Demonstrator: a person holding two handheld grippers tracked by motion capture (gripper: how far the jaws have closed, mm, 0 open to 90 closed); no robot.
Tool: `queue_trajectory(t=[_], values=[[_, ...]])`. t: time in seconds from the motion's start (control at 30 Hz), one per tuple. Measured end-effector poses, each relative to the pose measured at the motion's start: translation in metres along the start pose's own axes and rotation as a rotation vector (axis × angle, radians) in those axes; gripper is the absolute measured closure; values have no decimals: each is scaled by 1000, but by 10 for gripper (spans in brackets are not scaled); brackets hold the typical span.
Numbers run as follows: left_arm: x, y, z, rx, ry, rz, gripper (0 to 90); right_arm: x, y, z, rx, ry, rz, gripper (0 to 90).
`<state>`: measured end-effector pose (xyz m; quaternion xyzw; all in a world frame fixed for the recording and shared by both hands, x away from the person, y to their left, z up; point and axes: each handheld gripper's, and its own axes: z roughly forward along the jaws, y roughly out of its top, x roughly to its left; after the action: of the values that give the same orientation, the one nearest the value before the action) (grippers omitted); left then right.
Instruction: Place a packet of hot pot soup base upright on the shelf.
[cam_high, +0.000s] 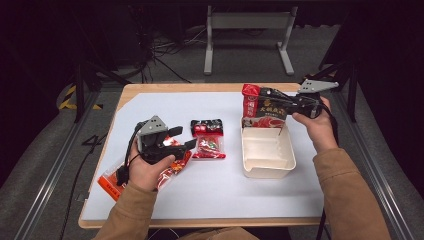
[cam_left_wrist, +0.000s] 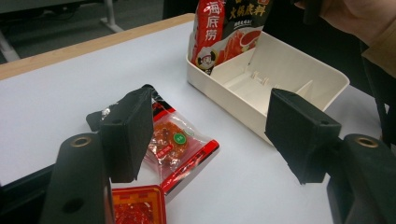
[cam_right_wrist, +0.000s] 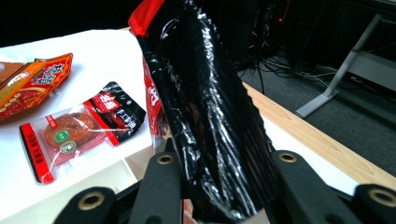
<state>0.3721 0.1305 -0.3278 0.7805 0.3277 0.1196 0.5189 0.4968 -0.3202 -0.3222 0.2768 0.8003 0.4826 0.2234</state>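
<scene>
A red-and-black sauce pouch (cam_high: 262, 111) stands upright at the far end of the white tray (cam_high: 267, 167), its lower edge inside the tray. My right gripper (cam_high: 285, 105) is shut on the pouch's side. In the right gripper view the pouch's glossy black back (cam_right_wrist: 210, 107) sits clamped between both jaws. My left gripper (cam_high: 184, 138) is open, hovering just left of a small red snack packet (cam_high: 209, 146). In the left gripper view that packet (cam_left_wrist: 170, 144) lies by the left jaw, with the tray (cam_left_wrist: 280, 65) and pouch (cam_left_wrist: 229, 28) beyond.
A black-and-red packet (cam_high: 206, 126) lies just behind the snack packet. An orange packet (cam_high: 112, 180) lies under the left hand near the table's left front. The white mat (cam_high: 215, 195) covers the wooden table. A table frame (cam_high: 247, 30) stands on the floor behind.
</scene>
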Motion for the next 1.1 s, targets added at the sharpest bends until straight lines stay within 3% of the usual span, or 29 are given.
queue_trajectory(t=[0.1, 0.2, 0.33, 0.47, 0.53, 0.67, 0.93, 1.1], values=[[1, -1, 0, -19, 8, -24, 319, -1, 0, 0, -9, 14, 29, 668], [2, -2, -1, -27, 15, -15, 320, 0, 0, -2, -28, 22, 70, 606], [3, -3, -2, -37, 19, 7, 327, 5, 2, -7, -13, 4, 110, 522], [4, -2, -5, -58, 32, 64, 347, 11, 4, -15, -21, -31, 111, 493], [6, -1, -8, -59, 23, 68, 337, 13, 3, -19, -28, -40, 120, 477], [12, -1, -10, -26, 7, 21, 295, 14, 2, -31, -31, -78, 117, 455], [16, 2, -12, -14, 22, 67, 203, 23, 1, -58, -36, -136, 127, 364], [16, 4, -11, -4, 20, 61, 126, 33, 0, -73, -42, -133, 148, 348]])
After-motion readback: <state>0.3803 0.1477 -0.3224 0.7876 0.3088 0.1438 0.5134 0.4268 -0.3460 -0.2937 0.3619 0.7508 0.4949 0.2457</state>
